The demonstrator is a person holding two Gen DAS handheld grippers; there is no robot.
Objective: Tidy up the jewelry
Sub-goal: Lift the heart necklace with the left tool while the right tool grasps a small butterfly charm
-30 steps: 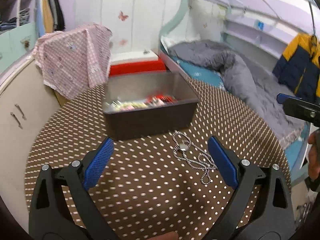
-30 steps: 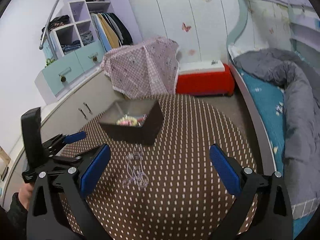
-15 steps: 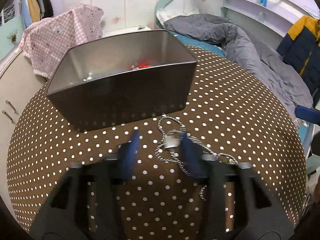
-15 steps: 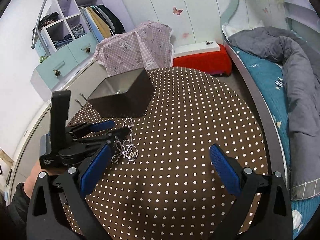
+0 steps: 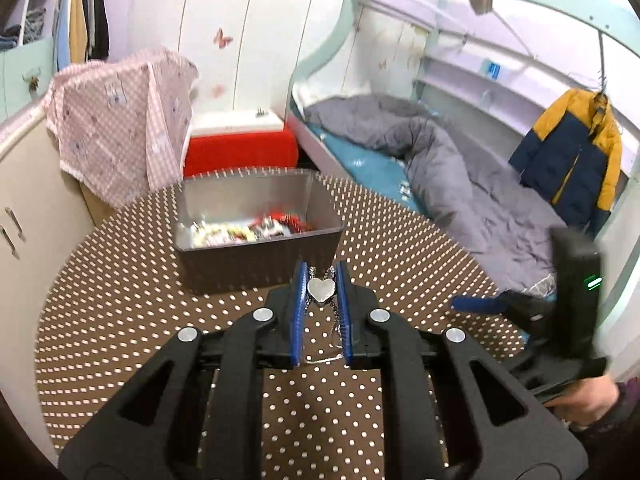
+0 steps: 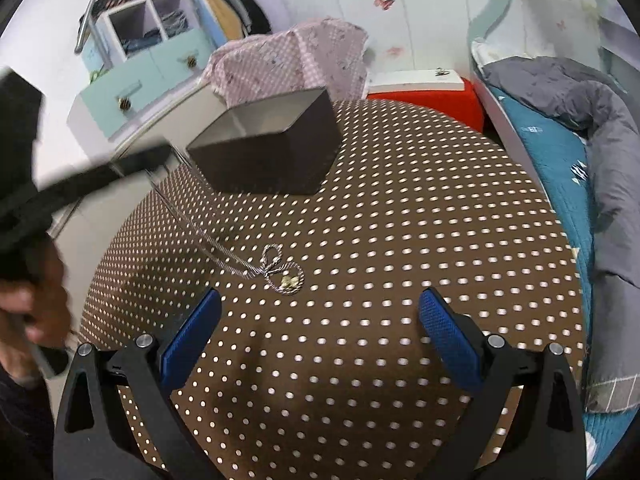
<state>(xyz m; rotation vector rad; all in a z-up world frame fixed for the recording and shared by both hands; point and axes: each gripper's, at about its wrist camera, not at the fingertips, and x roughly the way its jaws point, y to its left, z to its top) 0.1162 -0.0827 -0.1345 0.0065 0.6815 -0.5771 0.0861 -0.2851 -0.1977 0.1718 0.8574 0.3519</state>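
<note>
Polka-dotted brown tablecloth (image 6: pixel 400 208) covers the round table. Pinched between the nearly closed left tongs (image 5: pixel 321 276), the silver necklace (image 6: pixel 256 262) with its heart pendant (image 5: pixel 321 289) slants taut down to its tail, coiled just ahead of the wide-open, empty right tongs (image 6: pixel 320 320). Straight ahead of the left tongs sits the dark box (image 5: pixel 256 258), the likely destination.

A twisted silver metal chain (image 6: pixel 236 258) with a glossy heart pendant (image 5: pixel 321 289) glints against the desk (image 6: pixel 400 240), which is covered in matt brown cloth dotted with white. The dark box (image 5: pixel 256 260) looks matt outside and smooth grey within. Each hand-held gripper (image 5: pixel 321 312) pairs matt black plastic with textured blue pads (image 6: pixel 448 338).
</note>
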